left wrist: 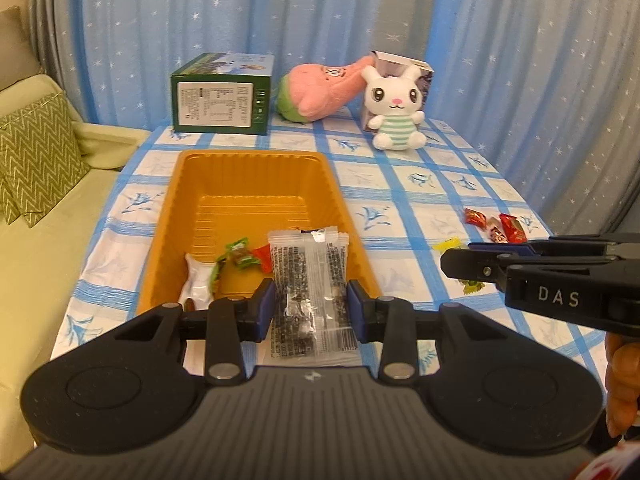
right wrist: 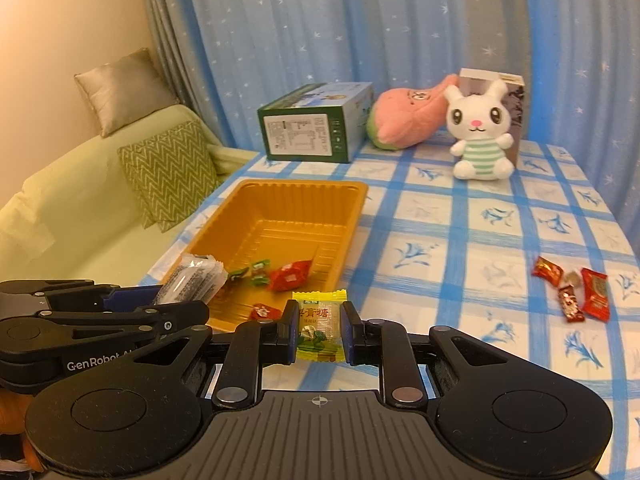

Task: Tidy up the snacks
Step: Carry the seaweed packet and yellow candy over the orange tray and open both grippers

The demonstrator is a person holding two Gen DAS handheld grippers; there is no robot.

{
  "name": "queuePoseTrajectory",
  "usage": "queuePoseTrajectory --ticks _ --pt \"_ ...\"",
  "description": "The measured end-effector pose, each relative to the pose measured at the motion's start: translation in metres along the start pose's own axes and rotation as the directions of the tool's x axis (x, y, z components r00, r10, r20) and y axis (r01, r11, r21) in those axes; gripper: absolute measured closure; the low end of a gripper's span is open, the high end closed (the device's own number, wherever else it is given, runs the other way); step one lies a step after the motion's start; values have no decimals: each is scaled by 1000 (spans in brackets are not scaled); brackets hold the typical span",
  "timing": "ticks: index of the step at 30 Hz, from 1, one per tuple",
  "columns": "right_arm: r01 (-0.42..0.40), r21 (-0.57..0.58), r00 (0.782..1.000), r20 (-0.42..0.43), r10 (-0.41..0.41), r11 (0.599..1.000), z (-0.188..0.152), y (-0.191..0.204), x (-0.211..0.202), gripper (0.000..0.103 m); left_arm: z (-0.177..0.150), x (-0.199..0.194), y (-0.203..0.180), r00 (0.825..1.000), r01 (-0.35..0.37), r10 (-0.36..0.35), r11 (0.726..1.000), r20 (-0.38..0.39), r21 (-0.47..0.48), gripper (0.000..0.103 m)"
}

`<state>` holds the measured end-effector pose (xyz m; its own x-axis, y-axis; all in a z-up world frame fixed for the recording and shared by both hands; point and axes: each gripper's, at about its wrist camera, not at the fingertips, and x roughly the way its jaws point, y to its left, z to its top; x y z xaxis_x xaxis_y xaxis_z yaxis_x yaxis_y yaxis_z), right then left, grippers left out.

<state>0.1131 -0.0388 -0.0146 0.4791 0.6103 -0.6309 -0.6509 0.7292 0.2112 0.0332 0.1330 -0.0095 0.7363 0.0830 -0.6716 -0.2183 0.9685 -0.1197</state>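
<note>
My left claw [left wrist: 311,312] pinches a clear snack packet [left wrist: 310,284] over the near end of the orange tray [left wrist: 256,184]; my right claw [right wrist: 320,334] pinches a yellow candy [right wrist: 319,322] just beside it

Left gripper [left wrist: 311,310] fingers closed on a clear packet [left wrist: 310,292], right gripper [right wrist: 319,330] clamping a yellow candy [right wrist: 319,326]

The room has soft, even, warm light. Shadows are faint. The curtain [left wrist: 280,20] bends at the edges, and the corners go black. The orange tray [right wrist: 224,224] shines a little. The far candies [right wrist: 576,288] look fuzzy, maybe from blur.
</note>
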Motion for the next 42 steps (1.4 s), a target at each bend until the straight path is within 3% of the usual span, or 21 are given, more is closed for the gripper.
queuePoseTrajectory --ticks 16,30,32,42 --pt "-14 13 1000 -24 14 1000 19 15 57 81 17 31 62 999 -45 43 996 -24 -81 69" --pt "-7 53 1000 -30 8 999 29 8 84 81 26 78 73 999 -16 12 997 -48 -78 67" --pt "-6 59 999 -33 8 998 29 7 86 81 26 80 72 999 -19 16 997 -38 -76 61" --pt "-10 64 999 -44 13 998 27 9 88 81 22 59 79 999 -39 38 994 -18 -100 61"
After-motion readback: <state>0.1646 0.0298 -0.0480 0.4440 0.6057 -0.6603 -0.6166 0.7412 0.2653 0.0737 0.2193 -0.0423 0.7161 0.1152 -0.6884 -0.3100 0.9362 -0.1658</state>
